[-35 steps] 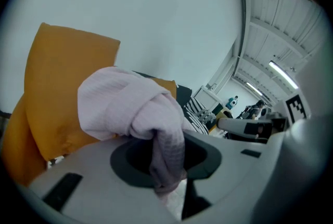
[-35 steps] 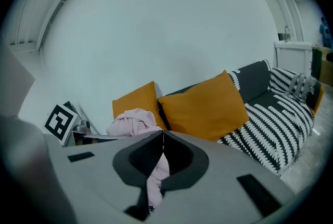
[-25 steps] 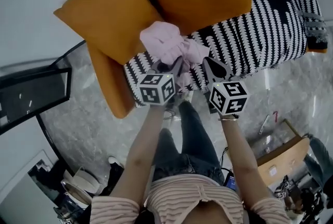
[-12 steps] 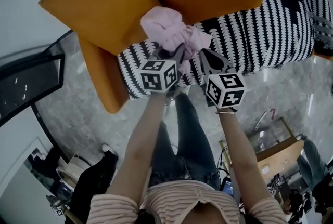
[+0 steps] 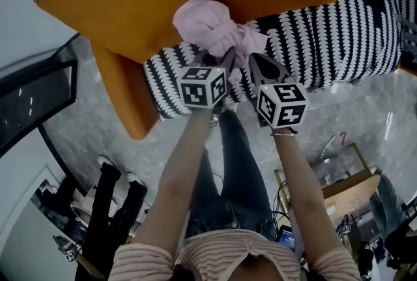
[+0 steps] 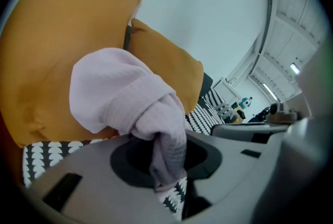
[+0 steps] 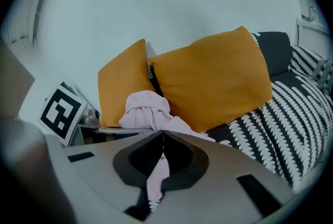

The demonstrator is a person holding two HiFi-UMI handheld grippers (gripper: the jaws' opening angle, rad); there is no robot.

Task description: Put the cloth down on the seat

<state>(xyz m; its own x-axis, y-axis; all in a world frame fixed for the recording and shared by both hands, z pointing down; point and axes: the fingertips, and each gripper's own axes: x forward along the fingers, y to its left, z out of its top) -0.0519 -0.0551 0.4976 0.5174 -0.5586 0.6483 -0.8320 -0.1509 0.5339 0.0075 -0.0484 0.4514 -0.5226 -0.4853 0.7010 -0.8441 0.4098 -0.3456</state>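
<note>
Now, you hold the pink cloth (image 5: 210, 27) in both grippers at once. It sits bunched just ahead of the fingertips, over the front part of the black-and-white patterned seat (image 5: 332, 45) and against the lower edge of the orange cushions (image 5: 124, 6); whether its underside touches the seat I cannot tell from any view. The left gripper (image 5: 223, 59) has its fingers (image 6: 88, 186) clamped on a thick twisted fold, and the rounded bulk of the cloth rises right above and beyond that grip; the right gripper (image 5: 255, 59) has its fingers (image 7: 223, 176) pressed together on a thin strip, with a tail hanging down between them. So the bundle's long axis runs across you, from the heavy knot on the left to the slim end on the right, and your left hand is the nearer one to the mass. Both your arms reach straight out, side by side and close together, with the grippers tilted forward and down toward the seat. The seat lies below and beyond the fingers, so the coming move, as I judge it, is downward and then a release from both grips.
</note>
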